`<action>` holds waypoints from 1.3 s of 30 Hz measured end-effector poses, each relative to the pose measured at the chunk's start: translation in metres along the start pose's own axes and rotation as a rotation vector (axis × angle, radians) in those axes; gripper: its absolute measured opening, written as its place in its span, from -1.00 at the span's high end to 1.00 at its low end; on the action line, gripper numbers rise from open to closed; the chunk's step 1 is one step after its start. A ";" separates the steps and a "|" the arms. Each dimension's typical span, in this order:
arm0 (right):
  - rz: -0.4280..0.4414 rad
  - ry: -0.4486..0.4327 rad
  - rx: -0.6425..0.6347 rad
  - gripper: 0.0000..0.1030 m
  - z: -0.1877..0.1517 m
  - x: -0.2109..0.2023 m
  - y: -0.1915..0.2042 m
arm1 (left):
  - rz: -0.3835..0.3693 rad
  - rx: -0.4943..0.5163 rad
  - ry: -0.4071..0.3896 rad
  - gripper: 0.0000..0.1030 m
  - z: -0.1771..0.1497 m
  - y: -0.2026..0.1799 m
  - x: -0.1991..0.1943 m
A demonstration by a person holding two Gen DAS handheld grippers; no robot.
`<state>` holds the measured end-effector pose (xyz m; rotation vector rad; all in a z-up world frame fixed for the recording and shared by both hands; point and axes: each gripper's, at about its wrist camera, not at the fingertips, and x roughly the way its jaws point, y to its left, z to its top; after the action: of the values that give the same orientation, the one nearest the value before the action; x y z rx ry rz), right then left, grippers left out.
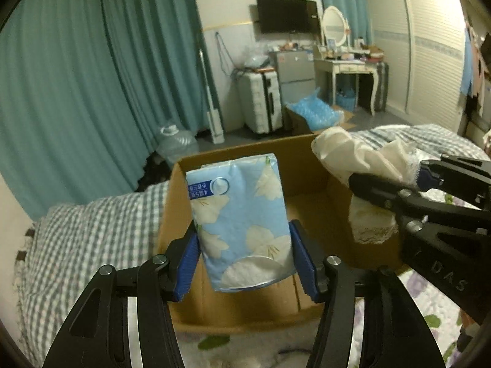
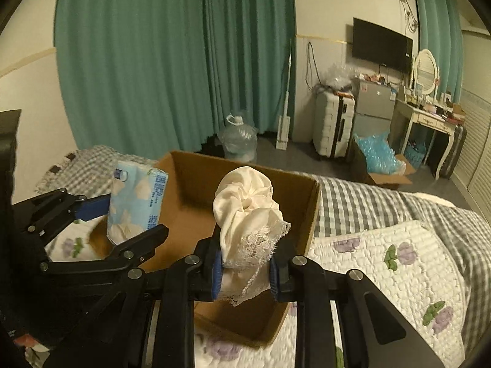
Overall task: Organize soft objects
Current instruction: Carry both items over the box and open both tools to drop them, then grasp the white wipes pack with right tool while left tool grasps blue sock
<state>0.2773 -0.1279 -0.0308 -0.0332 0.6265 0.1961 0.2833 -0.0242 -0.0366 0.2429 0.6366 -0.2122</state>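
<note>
Right gripper (image 2: 245,266) pinches white cloth (image 2: 245,211) above box (image 2: 310,214); left gripper (image 2: 129,217) holds tissue pack (image 2: 135,199) over bed (image 2: 399,260).

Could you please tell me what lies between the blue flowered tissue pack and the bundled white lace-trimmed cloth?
Nothing solid: between the blue flowered tissue pack and the bundled white lace-trimmed cloth there is only air above the open brown cardboard box, clearest in the right wrist view.

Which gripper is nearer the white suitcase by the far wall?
Right. The right gripper, gripping the cream cloth, sits on the white suitcase side; the left gripper is farther.
</note>
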 end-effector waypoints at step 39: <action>-0.105 -0.133 -0.166 -0.95 -0.054 -0.294 0.087 | 0.096 -0.042 -0.255 -0.66 -0.069 0.022 -0.317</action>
<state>-0.0036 -0.0978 0.0997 -0.2110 0.4739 0.1470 0.0022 0.0549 0.1058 0.2018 0.3753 -0.1340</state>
